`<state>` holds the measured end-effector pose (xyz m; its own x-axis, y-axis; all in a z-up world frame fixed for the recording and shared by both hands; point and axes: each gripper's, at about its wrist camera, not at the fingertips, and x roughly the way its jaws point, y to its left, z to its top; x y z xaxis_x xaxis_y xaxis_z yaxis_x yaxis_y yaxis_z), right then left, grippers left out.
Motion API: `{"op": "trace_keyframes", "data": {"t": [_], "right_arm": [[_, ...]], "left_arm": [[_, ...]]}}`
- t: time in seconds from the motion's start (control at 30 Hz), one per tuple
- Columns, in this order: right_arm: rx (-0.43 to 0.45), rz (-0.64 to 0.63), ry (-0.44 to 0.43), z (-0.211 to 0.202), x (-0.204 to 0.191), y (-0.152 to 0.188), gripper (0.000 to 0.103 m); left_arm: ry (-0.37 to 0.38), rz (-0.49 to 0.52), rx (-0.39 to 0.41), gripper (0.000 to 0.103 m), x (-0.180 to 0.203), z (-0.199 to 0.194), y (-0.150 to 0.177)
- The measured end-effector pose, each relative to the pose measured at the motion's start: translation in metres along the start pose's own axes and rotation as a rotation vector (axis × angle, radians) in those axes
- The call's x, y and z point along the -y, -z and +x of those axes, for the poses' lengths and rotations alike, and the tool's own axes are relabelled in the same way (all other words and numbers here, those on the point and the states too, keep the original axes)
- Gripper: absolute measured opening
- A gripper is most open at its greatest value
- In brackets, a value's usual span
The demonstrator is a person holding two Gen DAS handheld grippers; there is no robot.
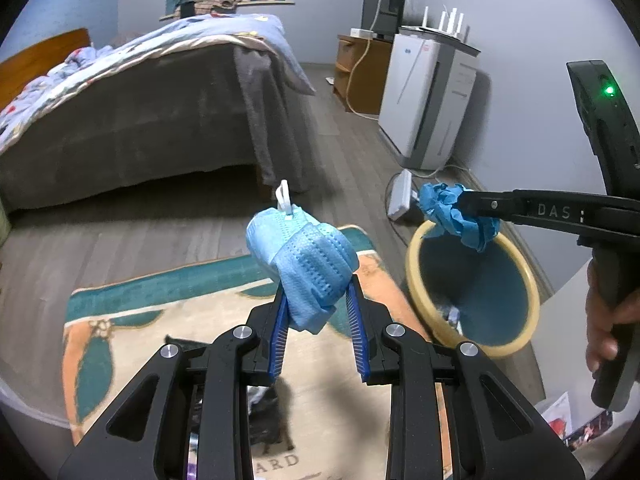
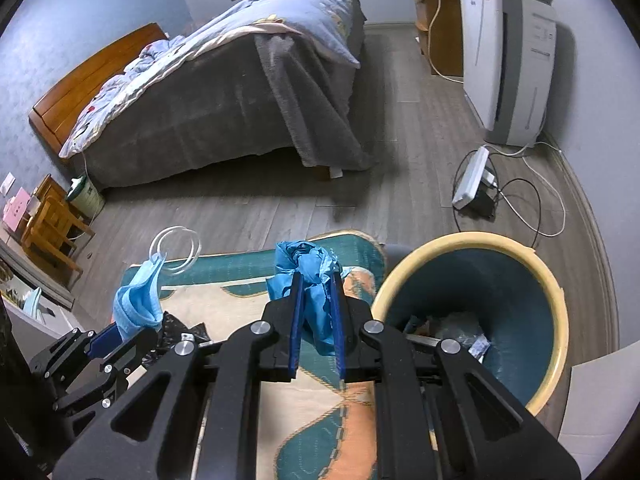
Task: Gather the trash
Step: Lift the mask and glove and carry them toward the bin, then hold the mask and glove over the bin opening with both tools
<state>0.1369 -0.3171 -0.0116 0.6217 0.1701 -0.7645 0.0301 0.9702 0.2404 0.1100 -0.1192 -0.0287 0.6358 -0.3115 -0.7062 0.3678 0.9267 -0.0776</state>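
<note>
bedroom rug (image 2: 320, 432); both jaws pinching: left face mask (image 1: 308, 264), right blue wad (image 2: 312, 280); right view: bin trash.

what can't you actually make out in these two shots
- Bin contents: inside the trash bin, right wrist view, the scraps are small and partly behind the right gripper.
- Rug lettering: left wrist view, cut off by the left gripper.
- Dark item on the rug: mostly hidden by that gripper.
</note>
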Motion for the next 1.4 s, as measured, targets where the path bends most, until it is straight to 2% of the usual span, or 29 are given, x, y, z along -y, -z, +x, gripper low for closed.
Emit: {"op": "trace_keyframes", "data": {"t": [0.6,1.03,1.23,1.4], "right_arm": [[0.019,0.115,0.062,-0.015,0.077,0.003,0.012],[-0.009,0.212,0.153,-0.008,0.131,0.013,0.012],[-0.003,0.251,0.171,-0.014,0.148,0.014,0.012],[0.005,0.246,0.220,-0.018,0.156,0.012,0.012]], "left_arm": [[0.059,0.061,-0.019,0.029,0.057,0.022,-0.004],[0.096,0.098,-0.031,0.029,0.083,0.033,-0.005],[0.134,0.091,-0.037,0.029,0.095,0.040,-0.005],[0.181,0.135,-0.045,0.029,0.119,0.049,-0.003]]}}
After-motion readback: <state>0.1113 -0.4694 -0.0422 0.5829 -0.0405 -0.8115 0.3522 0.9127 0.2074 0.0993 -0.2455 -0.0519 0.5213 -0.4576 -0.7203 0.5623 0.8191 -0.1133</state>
